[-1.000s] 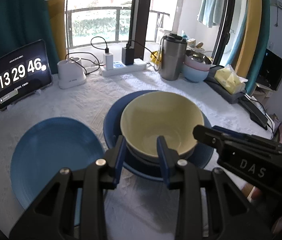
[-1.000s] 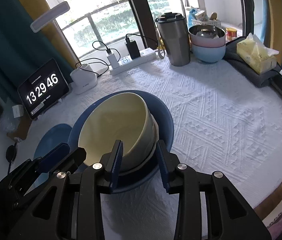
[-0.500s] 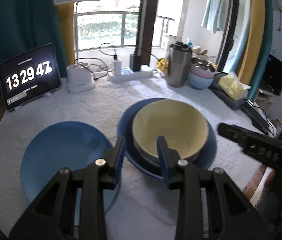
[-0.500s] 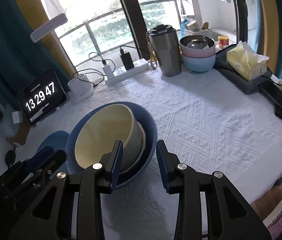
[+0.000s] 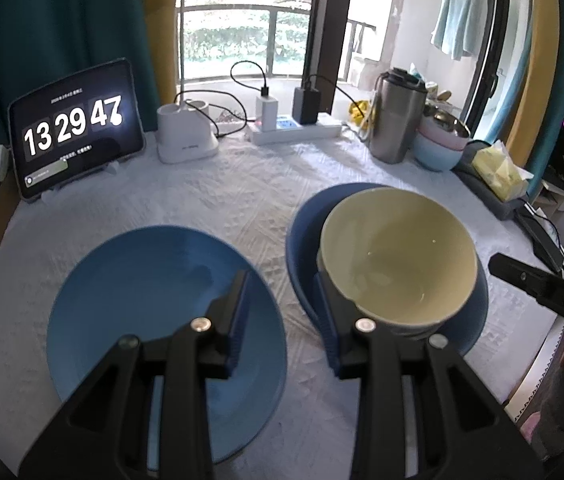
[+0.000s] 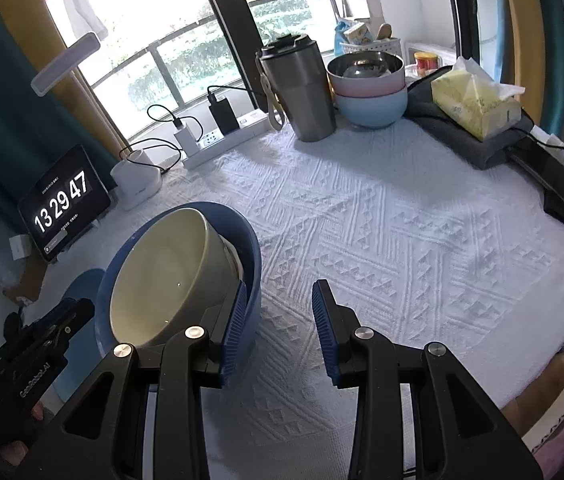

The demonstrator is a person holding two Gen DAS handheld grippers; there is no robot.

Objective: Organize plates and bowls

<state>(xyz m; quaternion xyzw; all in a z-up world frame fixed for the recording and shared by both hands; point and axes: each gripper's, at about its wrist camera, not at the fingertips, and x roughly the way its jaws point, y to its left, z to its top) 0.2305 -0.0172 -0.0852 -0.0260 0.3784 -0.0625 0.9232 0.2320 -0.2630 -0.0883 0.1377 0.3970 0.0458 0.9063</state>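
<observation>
Two hand-held grippers, L (image 5: pixel 282 316) & R (image 6: pixel 277 324), spread over white textured tablecloth (image 6: pixel 402 232) nr balcony window (image 5: pixel 241 28).

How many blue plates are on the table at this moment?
2. A lighter blue plate lies bare on the left; a darker blue plate sits to its right under the stacked cream bowl. More could hide beneath that stack.

tablet (image 5: pixel 75 128) shows 13 29 47, right gripper (image 5: pixel 546 292) marked DAS
</observation>
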